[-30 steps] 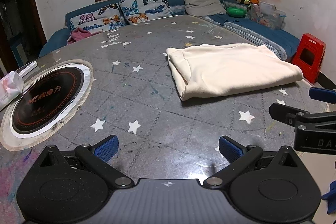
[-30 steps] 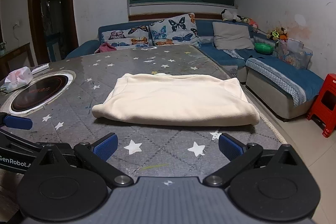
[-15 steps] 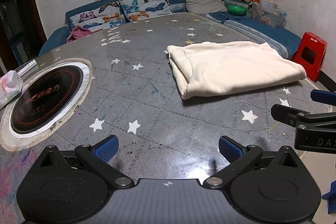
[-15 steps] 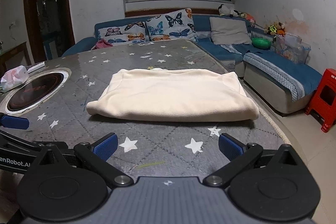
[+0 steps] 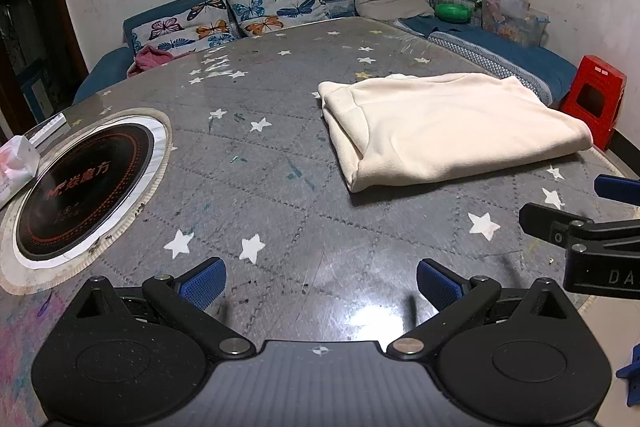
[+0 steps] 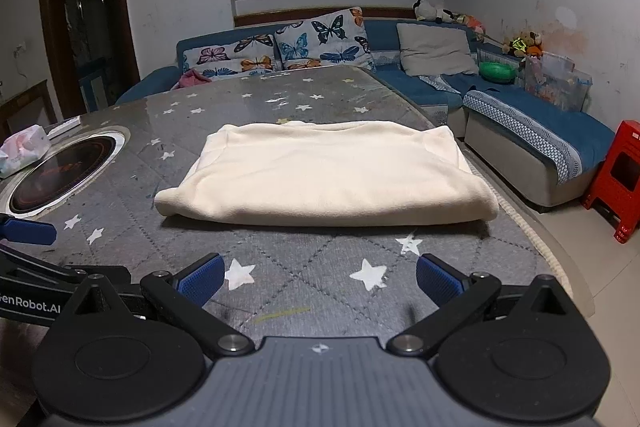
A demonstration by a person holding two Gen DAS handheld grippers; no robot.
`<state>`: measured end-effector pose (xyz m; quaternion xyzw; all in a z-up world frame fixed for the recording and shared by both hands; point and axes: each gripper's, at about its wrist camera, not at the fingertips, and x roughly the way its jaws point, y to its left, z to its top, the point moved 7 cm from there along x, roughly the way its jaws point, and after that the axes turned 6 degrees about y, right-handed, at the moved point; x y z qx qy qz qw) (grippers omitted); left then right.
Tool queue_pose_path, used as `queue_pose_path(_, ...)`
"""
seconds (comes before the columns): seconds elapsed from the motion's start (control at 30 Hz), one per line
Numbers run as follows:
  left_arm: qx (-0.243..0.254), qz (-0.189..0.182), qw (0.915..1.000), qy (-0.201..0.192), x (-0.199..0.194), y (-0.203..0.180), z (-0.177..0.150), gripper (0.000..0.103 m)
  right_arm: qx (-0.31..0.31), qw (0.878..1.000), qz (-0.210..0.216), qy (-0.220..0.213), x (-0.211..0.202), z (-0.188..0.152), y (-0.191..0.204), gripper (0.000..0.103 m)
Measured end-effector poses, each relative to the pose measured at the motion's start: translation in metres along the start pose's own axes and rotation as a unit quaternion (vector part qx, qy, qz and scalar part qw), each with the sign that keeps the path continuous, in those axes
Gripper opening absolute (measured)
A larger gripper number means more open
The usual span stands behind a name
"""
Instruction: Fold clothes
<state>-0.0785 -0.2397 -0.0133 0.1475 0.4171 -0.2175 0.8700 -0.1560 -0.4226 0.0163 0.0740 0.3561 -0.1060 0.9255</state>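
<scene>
Lying folded on the grey star-patterned desk (image 6: pixel 304 291), the cream fleece garment (image 6: pixel 328 175) looks soft and limp; pinch its corners; both the left tool (image 5: pixel 320 281) and right tool (image 6: pixel 318 277) gape wide, empty.

The cream garment (image 6: pixel 324 175) is soft, matt fleece-like cloth with a faint nap, its folded edges thick and rounded. Under it the desk (image 5: pixel 280 195) carries a grey quilted mat with printed white stars, sealed beneath a clear glossy sheet that mirrors the ceiling light on its near edge and shows scuffs and small paint marks. At the left, the round cooktop (image 5: pixel 80 187) is smooth black glass with a pale ring around it. Each hand-held gripper, left (image 5: pixel 320 279) and right (image 6: pixel 318 277), is matt black plastic with bright metal rivets and ribbed blue rubbery pads (image 6: pixel 200 277). The stool (image 6: pixel 620 179) at far right is shiny red plastic.
</scene>
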Motion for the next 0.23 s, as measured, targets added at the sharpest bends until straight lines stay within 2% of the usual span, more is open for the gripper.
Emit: queue_pose_path(0.23,0.004,-0.006,1.0,0.005,0.0063,-0.0033,0.0051,0.103,0.001,1.0,0.0,0.006,0.0074,0.0012,-0.001,0.103)
